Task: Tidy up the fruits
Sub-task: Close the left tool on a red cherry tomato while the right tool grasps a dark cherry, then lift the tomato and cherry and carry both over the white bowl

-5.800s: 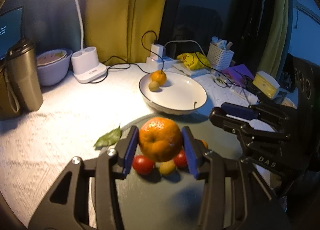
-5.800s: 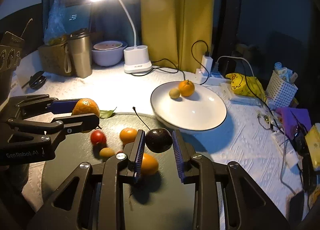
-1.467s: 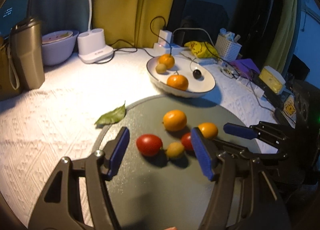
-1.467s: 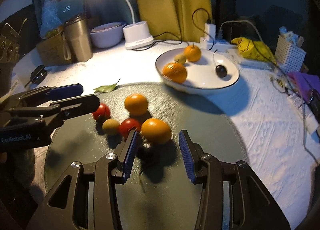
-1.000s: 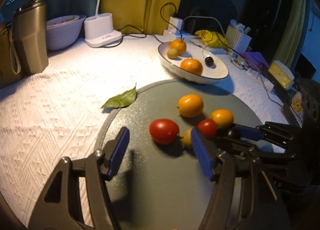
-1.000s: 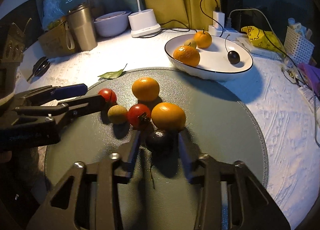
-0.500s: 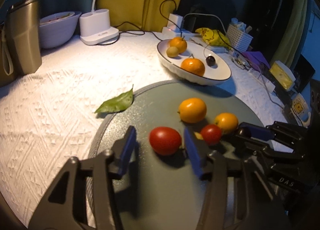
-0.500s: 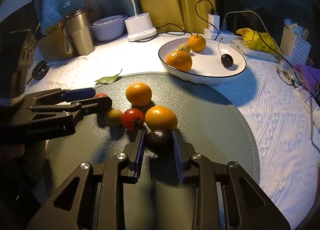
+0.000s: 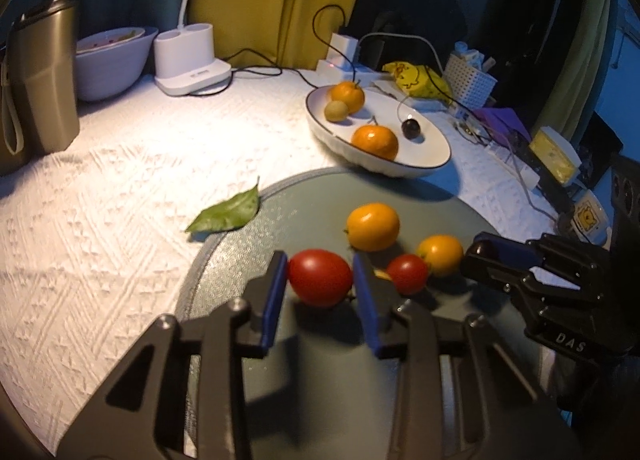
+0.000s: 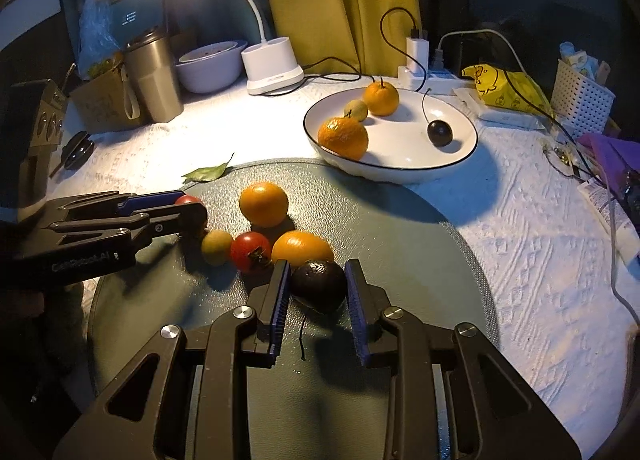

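Note:
My left gripper (image 9: 320,280) is shut on a red tomato (image 9: 320,278) on the round grey mat (image 9: 304,380). My right gripper (image 10: 318,284) is shut on a dark cherry (image 10: 319,286) with a stem, low on the mat (image 10: 400,260). Loose on the mat lie an orange (image 10: 263,203), a second orange (image 10: 302,248), a small red tomato (image 10: 250,252) and a small yellow-green fruit (image 10: 216,247). The white plate (image 10: 460,155) behind holds two tangerines, a small yellow-green fruit and a dark cherry (image 10: 440,132).
A green leaf (image 9: 228,211) lies at the mat's left edge. A lamp base (image 10: 274,67), a bowl (image 10: 208,65) and a metal tumbler (image 10: 154,75) stand at the back left. Cables, a charger, a yellow bag (image 10: 508,89) and a white basket (image 10: 582,93) lie to the right.
Both grippers came down to the mat and closed: the left on the red tomato, the right on the dark cherry. Earlier, the big tangerine and another cherry went into the plate.

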Demonstrator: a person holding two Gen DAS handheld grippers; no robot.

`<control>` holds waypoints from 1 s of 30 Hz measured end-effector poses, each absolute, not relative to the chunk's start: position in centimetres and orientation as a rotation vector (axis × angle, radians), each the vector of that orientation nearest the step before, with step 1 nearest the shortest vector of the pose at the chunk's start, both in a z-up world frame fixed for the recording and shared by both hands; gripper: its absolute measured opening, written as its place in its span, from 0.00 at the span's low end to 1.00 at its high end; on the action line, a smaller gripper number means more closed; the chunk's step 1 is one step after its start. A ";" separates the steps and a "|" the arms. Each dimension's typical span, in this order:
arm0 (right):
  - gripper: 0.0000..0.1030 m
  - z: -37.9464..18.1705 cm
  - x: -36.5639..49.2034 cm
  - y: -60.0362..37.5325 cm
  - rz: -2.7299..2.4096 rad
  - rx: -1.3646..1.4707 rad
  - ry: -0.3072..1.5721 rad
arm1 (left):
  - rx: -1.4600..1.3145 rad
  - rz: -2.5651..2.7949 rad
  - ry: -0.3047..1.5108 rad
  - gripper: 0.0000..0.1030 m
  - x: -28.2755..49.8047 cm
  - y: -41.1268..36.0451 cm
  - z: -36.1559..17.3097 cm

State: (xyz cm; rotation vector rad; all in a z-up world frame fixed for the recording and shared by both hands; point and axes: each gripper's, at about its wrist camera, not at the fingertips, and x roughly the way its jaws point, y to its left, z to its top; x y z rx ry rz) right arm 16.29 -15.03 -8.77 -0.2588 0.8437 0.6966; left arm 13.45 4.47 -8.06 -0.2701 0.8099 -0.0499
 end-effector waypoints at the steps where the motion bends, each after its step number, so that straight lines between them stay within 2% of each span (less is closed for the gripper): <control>1: 0.29 -8.7 16.3 -15.0 0.696 -0.258 0.841 | -0.270 -0.051 0.807 0.34 13.5 4.5 -7.9; 30: 0.29 -4.9 22.2 -16.8 0.669 -0.231 0.739 | -0.191 -0.066 0.735 0.34 18.6 3.2 -3.4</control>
